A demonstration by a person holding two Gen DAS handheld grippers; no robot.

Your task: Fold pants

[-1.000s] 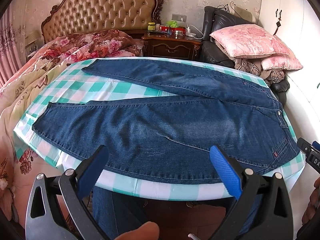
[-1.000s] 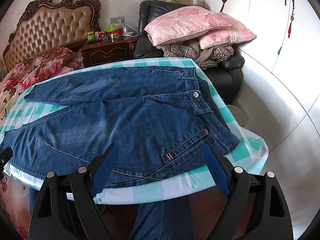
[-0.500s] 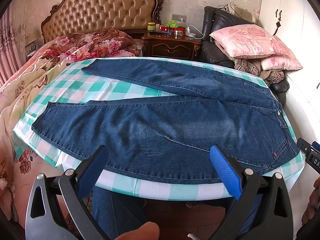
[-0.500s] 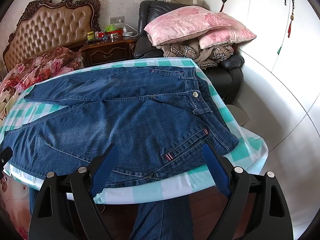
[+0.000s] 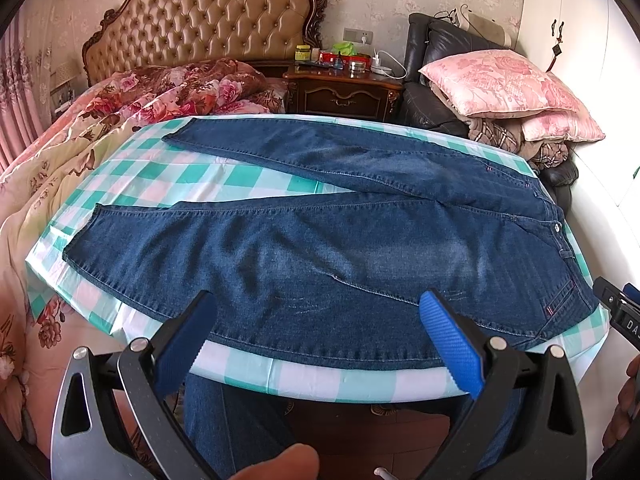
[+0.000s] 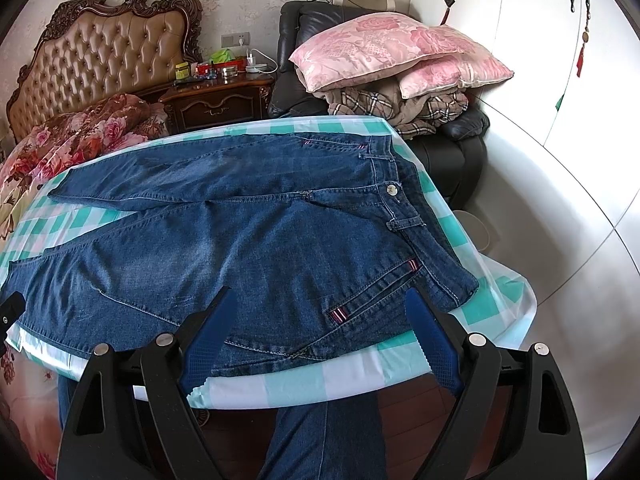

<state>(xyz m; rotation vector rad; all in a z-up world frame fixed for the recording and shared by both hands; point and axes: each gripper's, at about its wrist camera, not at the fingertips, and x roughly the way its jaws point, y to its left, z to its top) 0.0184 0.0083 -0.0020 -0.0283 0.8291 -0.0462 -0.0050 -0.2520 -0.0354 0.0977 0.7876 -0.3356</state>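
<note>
Your left tool point(image 5: 320, 336) hangs with fingers apart, empty, above the near edge of the tabletop point(image 5: 320, 380) in its green-and-white checked cloth. Dark blue denim jeans point(image 5: 320, 248) lie flat on it, legs splayed left, waistband right. Your right tool point(image 6: 316, 328) is likewise spread, empty, over the pocket corner.

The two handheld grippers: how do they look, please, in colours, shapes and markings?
The left gripper and the right gripper look alike: black angular arms with triangular cut-outs, silver round pins, and blue ribbed pads with toothed edges. The left one's outer arm looks grey. No cables or sleeves are visible.
</note>
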